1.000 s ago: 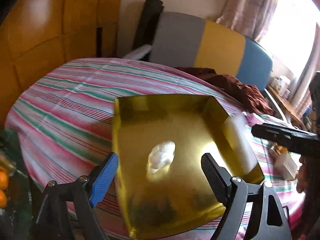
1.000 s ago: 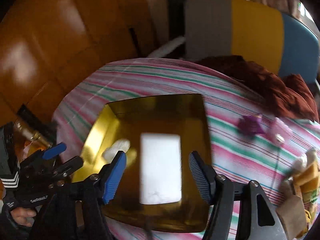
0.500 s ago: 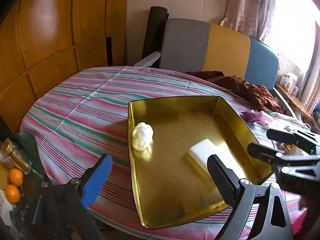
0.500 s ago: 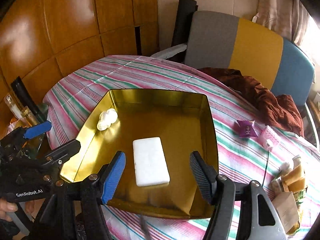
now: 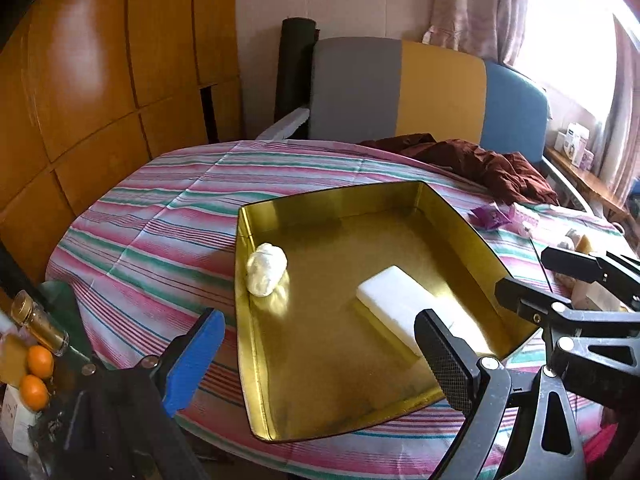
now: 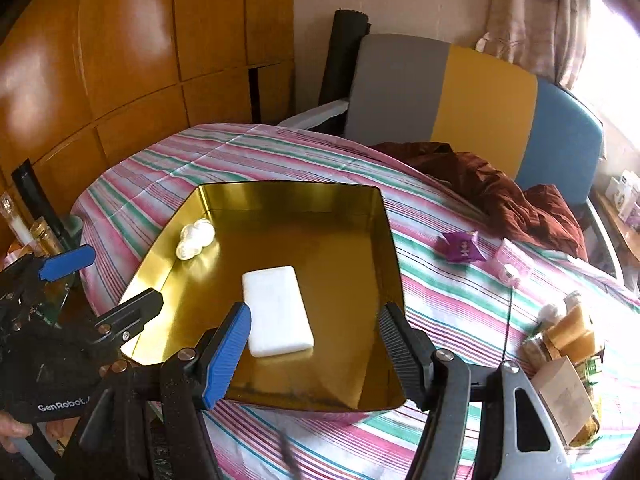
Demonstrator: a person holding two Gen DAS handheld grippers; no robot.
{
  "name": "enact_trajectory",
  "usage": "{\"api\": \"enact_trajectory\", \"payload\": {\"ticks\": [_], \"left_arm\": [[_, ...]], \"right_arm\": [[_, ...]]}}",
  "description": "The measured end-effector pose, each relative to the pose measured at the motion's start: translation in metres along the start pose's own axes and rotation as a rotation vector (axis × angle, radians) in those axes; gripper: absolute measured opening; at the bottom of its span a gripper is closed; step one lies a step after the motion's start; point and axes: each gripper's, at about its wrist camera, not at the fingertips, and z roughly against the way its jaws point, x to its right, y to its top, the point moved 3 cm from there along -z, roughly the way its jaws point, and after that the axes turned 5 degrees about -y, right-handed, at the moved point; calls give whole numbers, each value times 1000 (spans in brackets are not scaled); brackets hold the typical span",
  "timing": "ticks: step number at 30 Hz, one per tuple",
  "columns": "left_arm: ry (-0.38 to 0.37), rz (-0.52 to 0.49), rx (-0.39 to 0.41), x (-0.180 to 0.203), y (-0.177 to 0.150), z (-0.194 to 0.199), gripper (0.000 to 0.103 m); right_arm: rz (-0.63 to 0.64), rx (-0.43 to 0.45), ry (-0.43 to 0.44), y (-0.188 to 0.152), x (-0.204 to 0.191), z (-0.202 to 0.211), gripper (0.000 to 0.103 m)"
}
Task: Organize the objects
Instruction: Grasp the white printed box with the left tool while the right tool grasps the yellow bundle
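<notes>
A gold tray (image 6: 352,216) sits at the centre of the right wrist frame on a round tabletop (image 6: 168,160) covered with a striped cloth. Inside it, a white block (image 6: 278,312) lies flat near the middle of the floor and a white wad (image 6: 196,238) rests against the tray's left wall, well apart from the block.

To the right of the tray, a purple packet (image 6: 462,246) and a pink packet (image 6: 512,258) lie on the cloth. A cluster of small jars and a box (image 6: 564,360) crowds the lower right edge. A brown cloth (image 6: 500,192) is heaped at the upper right, in front of a grey, yellow and blue chair back (image 6: 472,96). Wood panels (image 6: 120,60) fill the upper left. In the left wrist frame, two oranges (image 5: 38,376) and a bottle (image 5: 38,322) sit at the lower left, off the tabletop.

The striped cloth left of and beyond the tray is open.

The left claw (image 5: 320,364) is tilted downward over the tray's near left corner. Its jaws have just been opening and stand wide, gripping nothing. The right claw (image 6: 316,348) is also angled down over the tray's near edge, jaws partly apart and empty, with the block just beyond them.
</notes>
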Motion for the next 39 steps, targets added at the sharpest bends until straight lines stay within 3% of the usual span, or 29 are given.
{"api": "enact_trajectory", "payload": {"ticks": [10, 20, 29, 34, 39], "left_arm": [[-17, -54, -11, 23, -2, -1, 96], [-69, -118, -26, 51, -1, -4, 96], [-129, -173, -56, 78, -5, -11, 96], [-157, -192, -64, 89, -5, -14, 96], [-191, -216, -68, 106, -3, -17, 96]], "right_arm": [[-64, -8, -34, -10, 29, -2, 68], [-167, -28, -119, -27, 92, 1, 68], [-338, -61, -240, -53, 183, 13, 68], [-503, -75, -330, -75, 255, 29, 68], [-692, -101, -316, -97, 312, 30, 68]]}}
